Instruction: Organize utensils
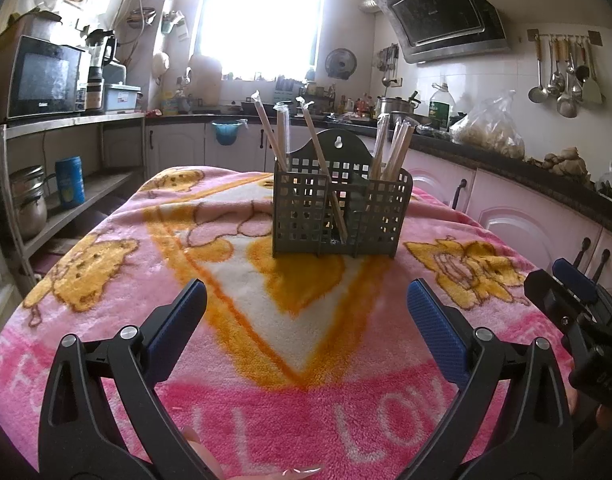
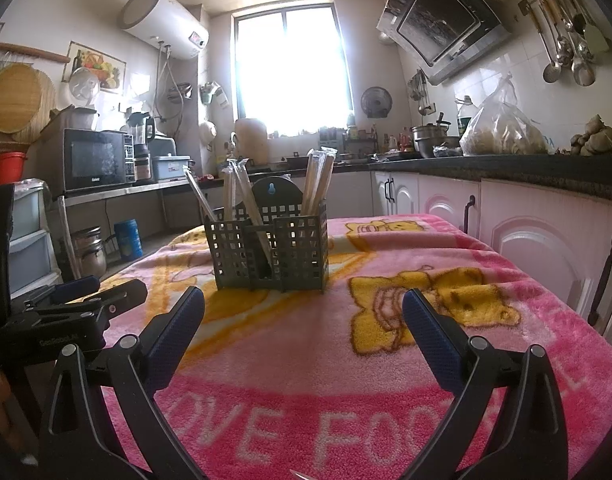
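Chopsticks (image 1: 319,148) stand sorted in the basket (image 1: 337,212) at twelve o'clock; your left gripper (image 1: 306,316) and right gripper (image 2: 304,316) hang spread, empty.

Wrapped chopsticks (image 2: 319,178) stand in grey caddy (image 2: 270,254) on blanket (image 2: 306,360).

We see the window (image 1: 262,16) blown out white, backlighting the room; fisheye bending curves the edges, corners go dark, foreground stays soft.
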Demonstrator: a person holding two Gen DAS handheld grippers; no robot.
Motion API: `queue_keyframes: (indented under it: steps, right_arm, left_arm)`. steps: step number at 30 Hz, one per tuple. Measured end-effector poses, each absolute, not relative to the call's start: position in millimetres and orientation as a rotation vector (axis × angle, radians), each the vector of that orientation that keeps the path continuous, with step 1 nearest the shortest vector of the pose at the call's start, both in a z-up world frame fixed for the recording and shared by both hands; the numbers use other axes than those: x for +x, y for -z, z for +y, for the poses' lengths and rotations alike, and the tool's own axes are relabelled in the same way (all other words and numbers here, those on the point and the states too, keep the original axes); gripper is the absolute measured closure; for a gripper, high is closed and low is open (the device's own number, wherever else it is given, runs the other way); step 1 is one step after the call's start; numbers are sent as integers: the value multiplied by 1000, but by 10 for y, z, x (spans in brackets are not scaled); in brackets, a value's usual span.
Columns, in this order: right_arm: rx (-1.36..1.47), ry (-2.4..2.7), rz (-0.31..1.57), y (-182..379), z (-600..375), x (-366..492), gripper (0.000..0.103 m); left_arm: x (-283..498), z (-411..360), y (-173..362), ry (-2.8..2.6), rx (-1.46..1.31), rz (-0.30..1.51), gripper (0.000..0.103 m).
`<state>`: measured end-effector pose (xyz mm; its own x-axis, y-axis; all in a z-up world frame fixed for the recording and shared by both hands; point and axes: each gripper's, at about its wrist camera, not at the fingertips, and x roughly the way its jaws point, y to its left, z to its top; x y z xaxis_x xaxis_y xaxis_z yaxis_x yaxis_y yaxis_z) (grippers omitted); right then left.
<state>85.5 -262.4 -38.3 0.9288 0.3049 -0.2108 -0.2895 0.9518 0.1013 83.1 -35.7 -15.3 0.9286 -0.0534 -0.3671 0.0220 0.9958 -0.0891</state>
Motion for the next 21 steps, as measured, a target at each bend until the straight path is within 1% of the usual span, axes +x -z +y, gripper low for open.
queue_keyframes:
  steps: [10, 17, 21]
  right_arm:
    - [68, -301, 237, 397, -2619, 852, 6]
    - [68, -282, 258, 386, -2634, 901, 6]
    - [134, -263, 340, 325, -2791, 1048, 6]
  left_arm:
    - [825, -337, 158, 25, -92, 384, 11]
    - [907, -225, 214, 11, -149, 434, 11]
    - [963, -39, 223, -27, -217, 471, 11]
